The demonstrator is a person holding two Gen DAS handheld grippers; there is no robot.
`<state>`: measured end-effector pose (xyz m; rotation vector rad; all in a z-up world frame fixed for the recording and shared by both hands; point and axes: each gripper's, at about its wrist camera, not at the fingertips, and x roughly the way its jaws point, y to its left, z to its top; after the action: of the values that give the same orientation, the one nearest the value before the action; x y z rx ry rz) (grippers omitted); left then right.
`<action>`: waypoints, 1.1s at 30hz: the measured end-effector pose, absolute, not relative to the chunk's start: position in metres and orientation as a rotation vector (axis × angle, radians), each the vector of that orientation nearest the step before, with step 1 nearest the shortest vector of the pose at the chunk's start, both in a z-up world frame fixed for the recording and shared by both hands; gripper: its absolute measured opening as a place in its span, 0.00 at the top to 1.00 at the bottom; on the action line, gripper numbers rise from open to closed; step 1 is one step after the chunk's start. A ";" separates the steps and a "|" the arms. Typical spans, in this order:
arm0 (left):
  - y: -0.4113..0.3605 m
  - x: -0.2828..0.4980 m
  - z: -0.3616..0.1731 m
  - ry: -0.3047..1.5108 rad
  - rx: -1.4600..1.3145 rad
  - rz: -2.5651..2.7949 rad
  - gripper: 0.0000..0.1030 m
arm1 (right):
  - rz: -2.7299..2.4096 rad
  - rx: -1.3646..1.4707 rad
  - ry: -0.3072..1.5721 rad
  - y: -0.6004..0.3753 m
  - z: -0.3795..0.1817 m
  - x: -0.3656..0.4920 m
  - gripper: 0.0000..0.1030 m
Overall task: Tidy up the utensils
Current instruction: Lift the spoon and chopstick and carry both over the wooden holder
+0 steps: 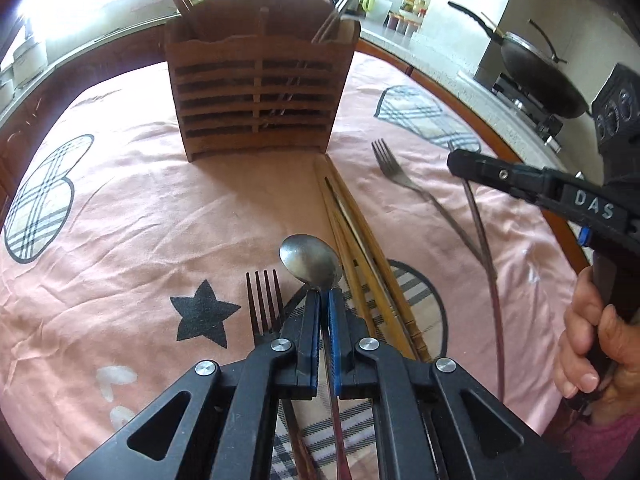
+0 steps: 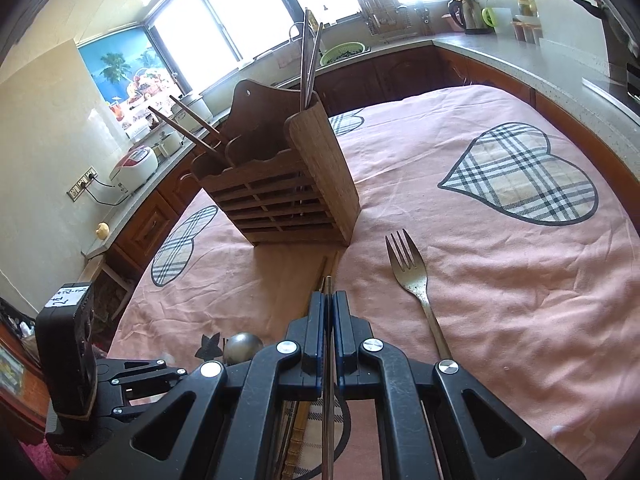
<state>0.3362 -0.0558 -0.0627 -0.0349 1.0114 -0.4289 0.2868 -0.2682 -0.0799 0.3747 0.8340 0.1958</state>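
The left gripper [image 1: 324,292] is clenched on a metal spoon [image 1: 310,258], pinching the neck just below the bowl so the bowl sticks out ahead of the fingertips and the handle runs back between the pads. Held that way, the spoon can probably be tipped handle-down into the wooden holder [image 1: 260,92] standing ahead on the pink tablecloth [image 1: 132,208]. The gripper tilts steeply downward, low over the cloth.

The right gripper [image 2: 329,300] is also closed tight, on a thin metal rod [image 2: 328,360] — probably a chopstick — which passes lengthwise between its pads and pokes out just past the tips. It too slants downward toward the foot of the holder, with a hand [image 1: 592,344] wrapped around its grip in the left wrist view.

The holder already contains some pieces: dark chopsticks [image 2: 188,128] lean out of the left compartment and metal ones [image 2: 310,64] stand in the right. Left on the cloth are a bundle of wooden chopsticks [image 1: 352,232] running from the holder's corner back toward the grippers, a dark fork [image 1: 264,300] just beside the left gripper, and a metal fork [image 2: 408,268] off to the right — so much of the sorting seems undone.
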 end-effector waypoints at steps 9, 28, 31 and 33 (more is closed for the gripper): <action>-0.010 0.307 -0.012 0.863 -0.166 -0.444 0.99 | 0.205 0.360 0.740 -0.264 -0.042 0.276 0.96; 0.044 0.282 0.041 0.662 -0.258 -0.390 0.99 | 0.182 0.319 0.535 -0.258 0.028 0.275 0.96; 0.045 0.288 0.046 0.639 -0.251 -0.378 0.99 | 0.174 0.319 0.506 -0.259 0.036 0.277 0.96; 0.046 0.292 0.050 0.621 -0.245 -0.373 0.99 | 0.168 0.323 0.481 -0.260 0.042 0.279 0.96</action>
<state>0.2923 0.0462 0.0505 -0.2450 0.6208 -0.3732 0.2791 -0.2597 0.0421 0.3226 0.4813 0.1676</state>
